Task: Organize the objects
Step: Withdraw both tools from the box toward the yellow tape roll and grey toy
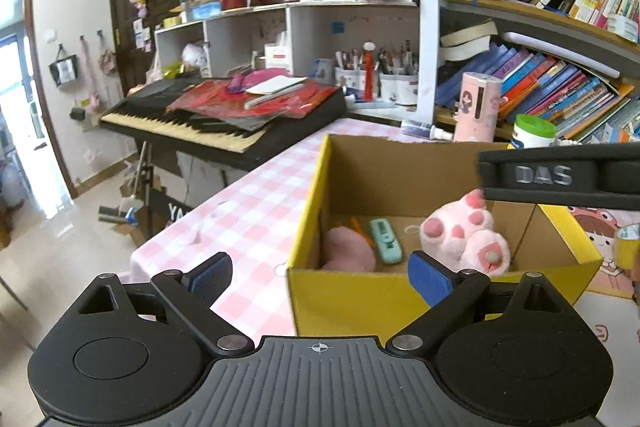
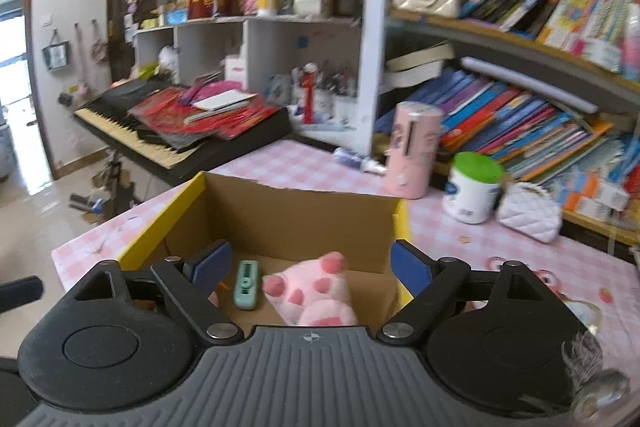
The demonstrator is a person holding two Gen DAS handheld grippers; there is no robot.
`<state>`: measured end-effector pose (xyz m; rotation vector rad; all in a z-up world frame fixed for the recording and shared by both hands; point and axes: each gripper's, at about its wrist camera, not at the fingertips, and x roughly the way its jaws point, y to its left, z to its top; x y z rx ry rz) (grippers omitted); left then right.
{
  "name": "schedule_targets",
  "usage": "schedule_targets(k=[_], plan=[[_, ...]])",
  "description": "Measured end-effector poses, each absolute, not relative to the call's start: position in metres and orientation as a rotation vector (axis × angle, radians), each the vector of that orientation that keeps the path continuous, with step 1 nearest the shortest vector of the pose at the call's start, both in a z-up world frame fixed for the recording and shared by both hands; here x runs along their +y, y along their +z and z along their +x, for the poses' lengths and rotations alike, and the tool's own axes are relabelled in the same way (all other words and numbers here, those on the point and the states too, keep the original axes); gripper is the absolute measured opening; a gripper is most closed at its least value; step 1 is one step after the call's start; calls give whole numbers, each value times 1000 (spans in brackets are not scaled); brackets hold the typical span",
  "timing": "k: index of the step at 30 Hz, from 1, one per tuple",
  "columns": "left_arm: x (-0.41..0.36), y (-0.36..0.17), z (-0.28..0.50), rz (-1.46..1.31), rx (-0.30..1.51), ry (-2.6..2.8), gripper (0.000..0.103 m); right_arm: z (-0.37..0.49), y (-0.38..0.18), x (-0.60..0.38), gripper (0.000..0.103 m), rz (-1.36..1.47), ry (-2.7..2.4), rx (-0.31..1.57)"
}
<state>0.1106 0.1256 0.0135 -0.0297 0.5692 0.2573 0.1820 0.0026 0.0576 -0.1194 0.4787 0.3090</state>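
Blue-padded left gripper (image 1: 320, 277) and right gripper (image 2: 310, 265) are both standing wide open, holding nothing. Beyond them, a pink plush paw toy (image 2: 316, 297) is lying inside the yellow cardboard box (image 1: 356, 301), beside a mint-green remote (image 2: 246, 283).

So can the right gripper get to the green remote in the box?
Probably yes. The right gripper is open above the box, whose top is open; the green remote lies uncovered beside the pink plush toy.
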Motion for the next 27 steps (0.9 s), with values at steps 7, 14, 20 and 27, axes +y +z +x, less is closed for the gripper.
schedule_targets(k=[7, 14, 20, 27], plan=[[134, 10, 85, -48, 594, 292, 96, 143, 47, -2, 90, -150, 185, 465], [140, 3, 56, -33, 632, 364, 99, 108, 27, 0, 97, -146, 90, 545], [145, -2, 31, -26, 663, 395, 99, 79, 11, 8, 101, -214, 57, 590], [145, -6, 7, -2, 685, 398, 100, 50, 1, 17, 103, -247, 78, 629]])
